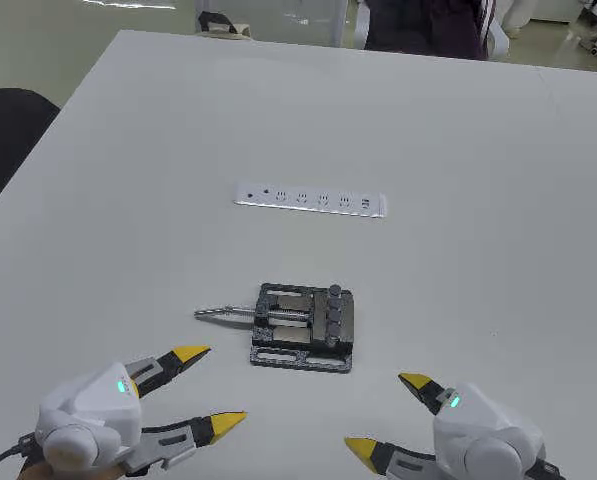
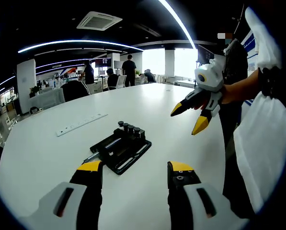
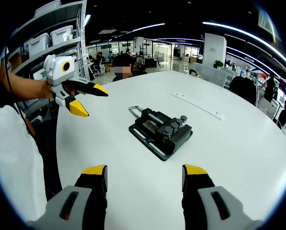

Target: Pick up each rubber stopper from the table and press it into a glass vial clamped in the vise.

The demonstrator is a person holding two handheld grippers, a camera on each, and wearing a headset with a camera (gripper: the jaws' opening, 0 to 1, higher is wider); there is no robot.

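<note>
Jaws wide and empty, the left hand-held gripper (image 1: pixel 221 383) hovers over the table's (image 1: pixel 458 150) near edge. Mid-table, the vise (image 1: pixel 296 350) clamps four dark-capped vials (image 1: pixel 333 323). The right hand-held gripper (image 1: pixel 378 410) gapes empty too. The rubber stoppers (image 1: pixel 334 291) look seated already; next, probably press each firm.

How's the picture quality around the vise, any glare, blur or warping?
Head view: even light, vise sharp, barely any shadow on the table. Left gripper view: fisheye curves the table edge, windows blown out. Right gripper view: same curving, ceiling lights streak bright, vise crisp.
</note>
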